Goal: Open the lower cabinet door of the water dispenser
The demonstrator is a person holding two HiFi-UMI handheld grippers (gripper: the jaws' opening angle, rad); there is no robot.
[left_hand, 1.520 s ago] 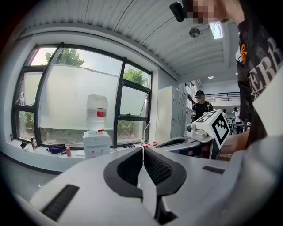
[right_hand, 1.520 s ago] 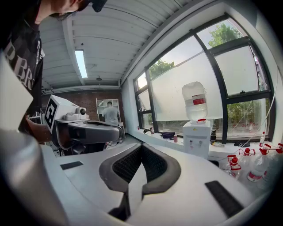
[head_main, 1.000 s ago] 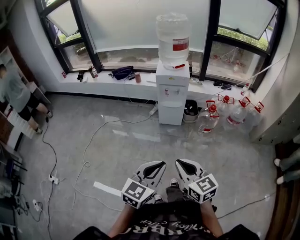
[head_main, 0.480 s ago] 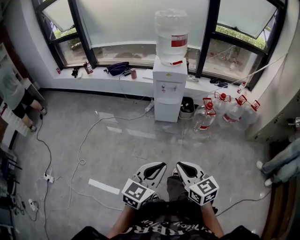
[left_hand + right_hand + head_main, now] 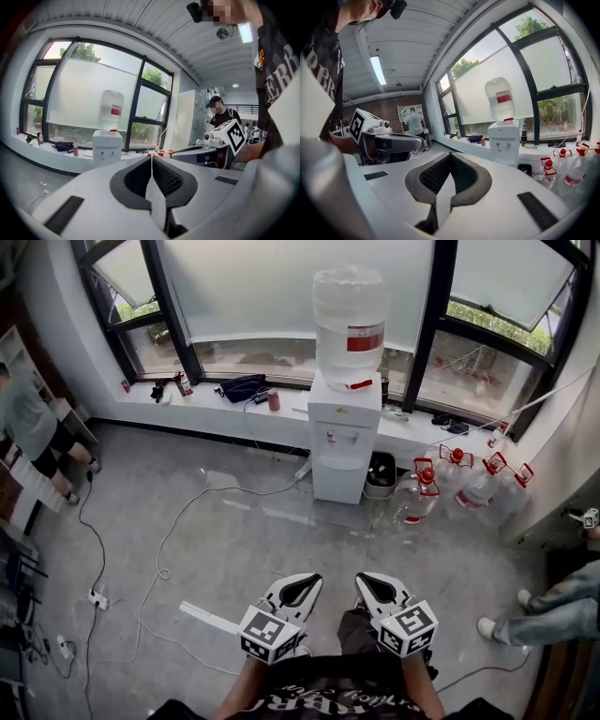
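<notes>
The white water dispenser [image 5: 344, 427] stands against the window ledge with a large clear bottle [image 5: 349, 324] on top. Its lower cabinet door [image 5: 338, 480] is closed. My left gripper [image 5: 307, 579] and right gripper [image 5: 368, 580] are side by side low in the head view, far short of the dispenser, with bare floor between. Both are shut with nothing between the pads. In the left gripper view the left gripper [image 5: 151, 157] points a little right of the dispenser [image 5: 107, 149]. From the right gripper view, the right gripper [image 5: 450, 155] points left of the dispenser [image 5: 505, 140].
Several water bottles with red caps [image 5: 469, 486] stand on the floor right of the dispenser, beside a black bin [image 5: 381, 471]. White cables [image 5: 169, 549] and a power strip [image 5: 98, 598] lie at the left. One person [image 5: 33, 432] stands far left; another person's legs [image 5: 544, 610] are at the right edge.
The dispenser looks slightly larger and nearer. Both grippers sit lower in the head view, still shut. A person's legs have moved further in at the right edge.
</notes>
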